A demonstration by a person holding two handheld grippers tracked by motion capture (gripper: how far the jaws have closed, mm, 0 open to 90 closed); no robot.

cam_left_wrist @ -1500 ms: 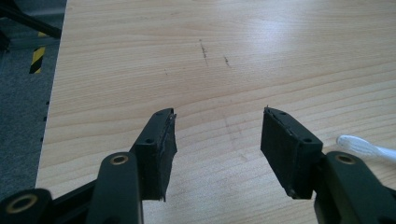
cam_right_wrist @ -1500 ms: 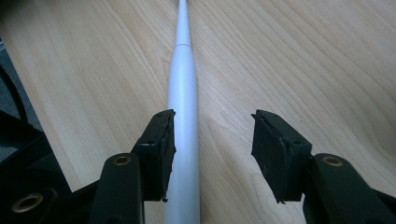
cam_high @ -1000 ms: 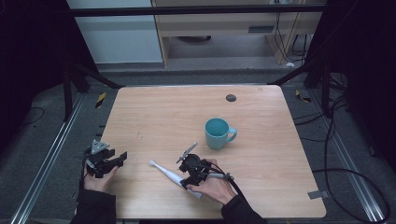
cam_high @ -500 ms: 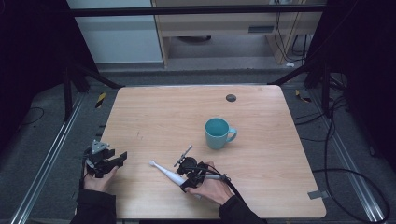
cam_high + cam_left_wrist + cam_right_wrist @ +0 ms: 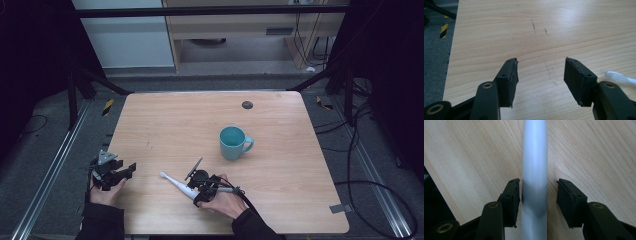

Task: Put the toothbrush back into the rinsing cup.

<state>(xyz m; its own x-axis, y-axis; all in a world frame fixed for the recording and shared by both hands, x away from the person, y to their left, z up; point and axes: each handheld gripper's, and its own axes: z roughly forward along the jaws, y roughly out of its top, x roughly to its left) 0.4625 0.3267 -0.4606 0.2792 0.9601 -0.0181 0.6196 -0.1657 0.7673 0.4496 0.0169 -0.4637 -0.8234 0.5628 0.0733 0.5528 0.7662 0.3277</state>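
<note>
Near front edge of pale wooden table [image 5: 280, 125]: white slender toothbrush-like wand [image 5: 176, 182] flat between right gripper [image 5: 192, 176] pads, spread, not clamped; lowered onto it since a second ago. Grasp judged imminent. Left gripper [image 5: 127, 169] idle, agape. Teal ceramic mug [image 5: 232, 142] well apart.

White toothbrush [image 5: 176, 182] flat on table, near teal mug [image 5: 233, 142].

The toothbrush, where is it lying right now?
The toothbrush lies near the table's front edge in the high view, left of the mug; its handle runs between the right gripper's open jaws.
</note>
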